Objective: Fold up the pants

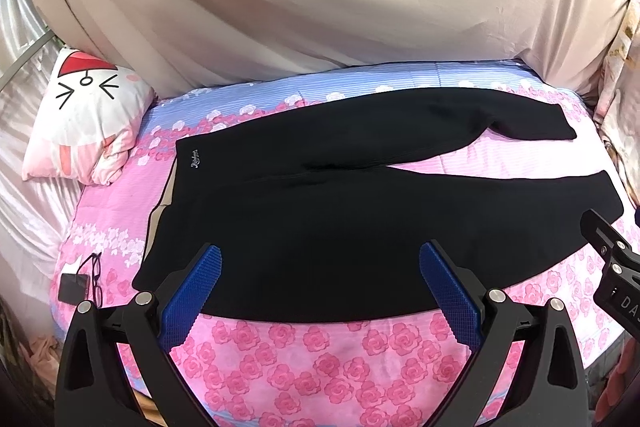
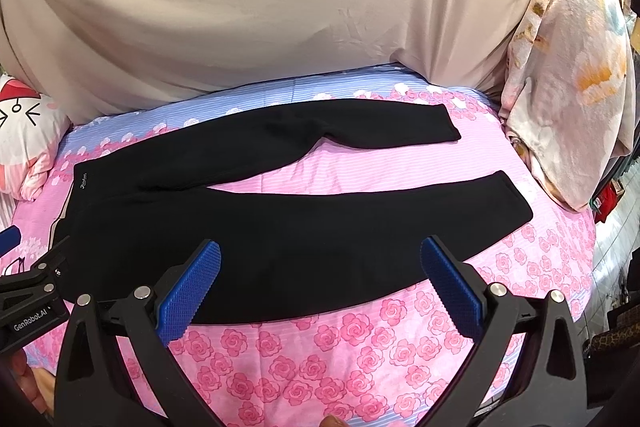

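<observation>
- Spread over a bed with a pink rose-print and blue-striped quilt [image 1: 360, 367]; soft and lumpy, so likely to let a fold line wander or bunch underneath.
- Lying flat across the middle of that bed: black soft-fabric pants [image 2: 280, 251], waistband to the left, two legs splayed apart to the right. Risk of a crooked stack if one leg is brought over without matching the hems; far leg kinked near its end, likely to trap a wrinkle.
- Hovering over the near edge, spread wide and holding nothing: left hand-held gripper [image 1: 320, 283] and right hand-held gripper [image 2: 320, 279]. Danger of pinching quilt along with cloth.
- Resting by the waistband corner: black-framed glasses on a small dark case [image 1: 86, 281]; could be snagged or swept off.
</observation>
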`<state>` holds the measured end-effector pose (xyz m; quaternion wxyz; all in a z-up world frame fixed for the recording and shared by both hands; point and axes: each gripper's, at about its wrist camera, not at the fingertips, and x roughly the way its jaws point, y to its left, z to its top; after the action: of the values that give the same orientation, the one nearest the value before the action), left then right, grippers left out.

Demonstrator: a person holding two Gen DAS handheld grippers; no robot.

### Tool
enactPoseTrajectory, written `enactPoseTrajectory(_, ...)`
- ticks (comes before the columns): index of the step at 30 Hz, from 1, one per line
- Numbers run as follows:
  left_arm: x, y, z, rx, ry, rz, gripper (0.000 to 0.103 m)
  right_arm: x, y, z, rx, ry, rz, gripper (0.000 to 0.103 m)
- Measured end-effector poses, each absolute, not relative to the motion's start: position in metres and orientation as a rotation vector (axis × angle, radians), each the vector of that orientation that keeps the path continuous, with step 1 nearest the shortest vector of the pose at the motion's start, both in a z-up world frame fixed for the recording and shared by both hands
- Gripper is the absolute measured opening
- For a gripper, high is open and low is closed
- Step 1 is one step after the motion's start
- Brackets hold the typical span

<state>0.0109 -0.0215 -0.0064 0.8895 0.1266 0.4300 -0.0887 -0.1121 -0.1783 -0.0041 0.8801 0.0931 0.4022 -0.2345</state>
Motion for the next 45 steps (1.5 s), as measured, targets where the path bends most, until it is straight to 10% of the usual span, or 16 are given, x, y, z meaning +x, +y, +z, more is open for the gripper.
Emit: enactPoseTrajectory(45,0.037,-0.031,-0.016,0.275,0.929,-0.17,0.097,-0.085,-0.2,-0.017,0.22,0.887,-0.482,0.098)
